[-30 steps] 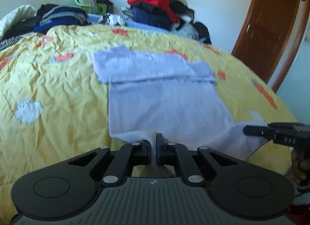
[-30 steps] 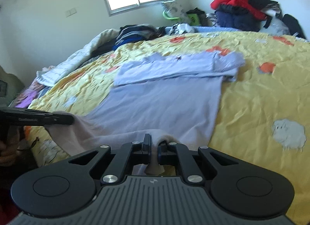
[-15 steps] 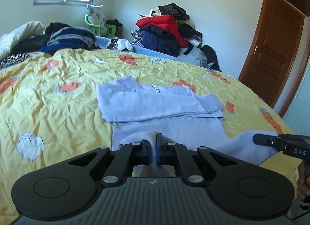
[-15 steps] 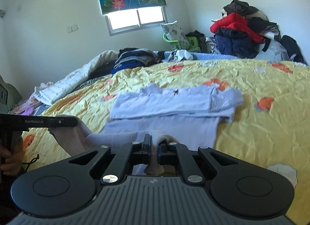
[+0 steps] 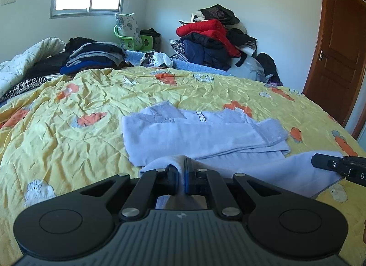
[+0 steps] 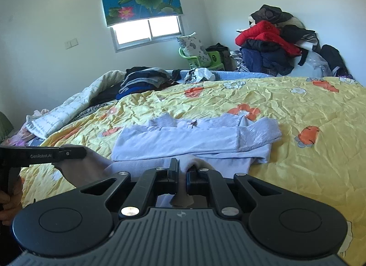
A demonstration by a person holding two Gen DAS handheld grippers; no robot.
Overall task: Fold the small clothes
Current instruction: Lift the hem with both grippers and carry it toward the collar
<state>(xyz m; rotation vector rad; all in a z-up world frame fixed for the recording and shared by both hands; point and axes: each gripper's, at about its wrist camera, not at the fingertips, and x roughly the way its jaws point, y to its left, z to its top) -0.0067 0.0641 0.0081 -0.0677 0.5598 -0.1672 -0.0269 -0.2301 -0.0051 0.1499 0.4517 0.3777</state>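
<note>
A: Big picture first: yellow bedspread, wide and crumpled, plenty of flat room. Pale blue top lying mid-bed, sleeves already folded across the chest, collar end farthest away.

B: And the hem?

A: Lifted off the bed, pinched at both near corners. Left gripper clamped shut on a bunch of hem cloth; right gripper likewise closed on its own corner, fabric puckered between the pads.

B: Best way to finish the fold, probably?

A: Carry both corners toward the collar together, level and at equal pace, hem kept taut between them. Lay the edge just short of the neckline, square to the folded sleeves. Lower before letting go.

B: Risks?

A: Slack in the middle, likely a sagging crease. Uneven travel, a skewed edge.
</note>
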